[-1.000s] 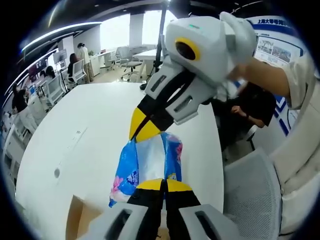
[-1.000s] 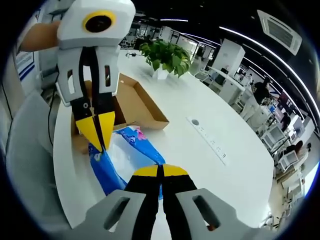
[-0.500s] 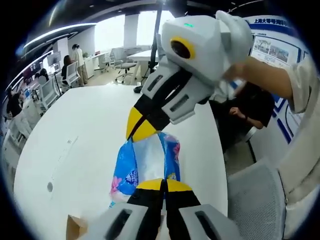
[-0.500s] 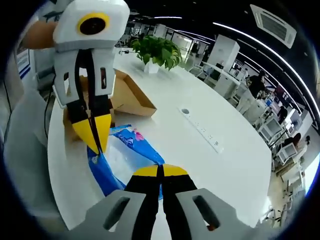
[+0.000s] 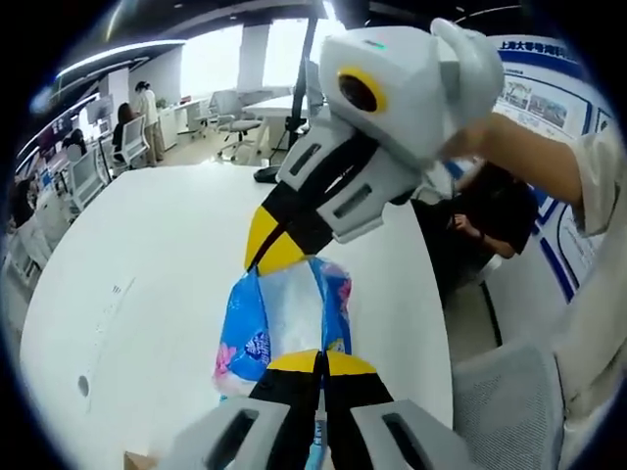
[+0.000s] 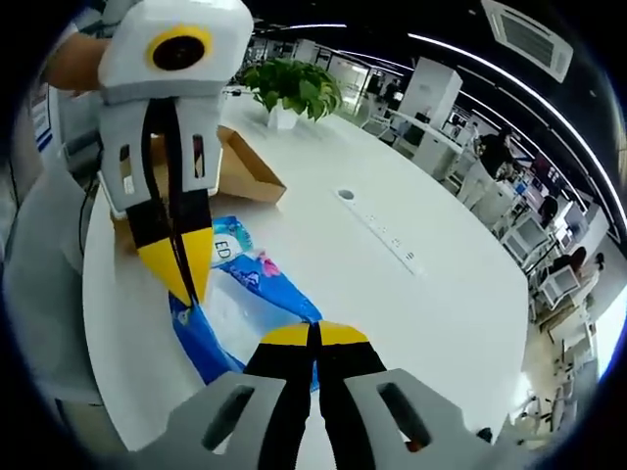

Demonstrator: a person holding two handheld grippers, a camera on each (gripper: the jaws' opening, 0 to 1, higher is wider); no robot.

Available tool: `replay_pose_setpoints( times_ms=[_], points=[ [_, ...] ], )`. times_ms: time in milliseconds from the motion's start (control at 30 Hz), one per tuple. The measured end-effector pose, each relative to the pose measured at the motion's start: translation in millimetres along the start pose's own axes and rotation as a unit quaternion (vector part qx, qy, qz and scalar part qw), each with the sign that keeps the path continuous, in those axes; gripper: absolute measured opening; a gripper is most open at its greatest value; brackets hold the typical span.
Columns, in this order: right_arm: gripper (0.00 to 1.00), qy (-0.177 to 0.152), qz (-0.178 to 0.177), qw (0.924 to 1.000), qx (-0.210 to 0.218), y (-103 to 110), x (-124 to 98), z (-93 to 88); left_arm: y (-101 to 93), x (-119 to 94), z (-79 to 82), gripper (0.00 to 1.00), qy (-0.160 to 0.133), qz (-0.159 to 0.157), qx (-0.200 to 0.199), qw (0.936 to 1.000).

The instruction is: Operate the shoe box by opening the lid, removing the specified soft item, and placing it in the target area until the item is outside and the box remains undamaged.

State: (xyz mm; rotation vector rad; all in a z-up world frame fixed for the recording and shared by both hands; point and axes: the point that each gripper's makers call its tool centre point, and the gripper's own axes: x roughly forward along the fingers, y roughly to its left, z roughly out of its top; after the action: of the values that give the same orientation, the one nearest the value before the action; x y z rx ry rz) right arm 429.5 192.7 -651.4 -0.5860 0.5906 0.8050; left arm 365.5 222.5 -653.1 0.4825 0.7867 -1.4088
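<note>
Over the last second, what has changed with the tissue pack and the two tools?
The blue floral plastic tissue pack has been carried farther from the brown cardboard shoe box, which slid toward both views' edges. No grip was released: left tool and right tool stay shut on its opposite ends.

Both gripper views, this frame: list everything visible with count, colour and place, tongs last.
tissue pack: one, blue floral with clear middle, held between both tongs over the table
shoe box: one, brown cardboard, open, on the table behind the pack
table: one, white
potted plant: one, green, far end of the table
power strip: one, white, on the table
office chairs: several, pale, background
left tongs: shut on the pack's near end
right tongs: shut on its other end
</note>
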Motion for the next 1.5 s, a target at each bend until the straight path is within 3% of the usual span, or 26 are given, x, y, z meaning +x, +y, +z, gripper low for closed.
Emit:
replay_pose_setpoints(
  times_ms=[233, 800, 1067, 1500],
  points=[
    [0.0, 0.014, -0.01, 0.9999, 0.004, -14.1, 1.8, -21.0, 0.9, 20.4, 10.2, 0.0, 0.005, -0.01, 0.006, 0.9999],
    [0.0, 0.041, -0.013, 0.999, 0.01, -27.6, 11.1, -66.1, 1.9, 64.4, 14.6, 0.0, 0.022, -0.039, 0.008, 0.9989],
    [0.0, 0.054, -0.009, 0.9985, 0.011, -26.8, 23.8, -80.1, 4.6, 80.1, 4.4, 0.0, 0.034, -0.047, 0.0, 0.9983],
    [0.0, 0.068, 0.003, 0.9977, 0.004, -21.4, 42.2, -86.4, 12.0, 88.3, -13.2, 0.0, 0.046, -0.048, -0.013, 0.9977]
  ],
)
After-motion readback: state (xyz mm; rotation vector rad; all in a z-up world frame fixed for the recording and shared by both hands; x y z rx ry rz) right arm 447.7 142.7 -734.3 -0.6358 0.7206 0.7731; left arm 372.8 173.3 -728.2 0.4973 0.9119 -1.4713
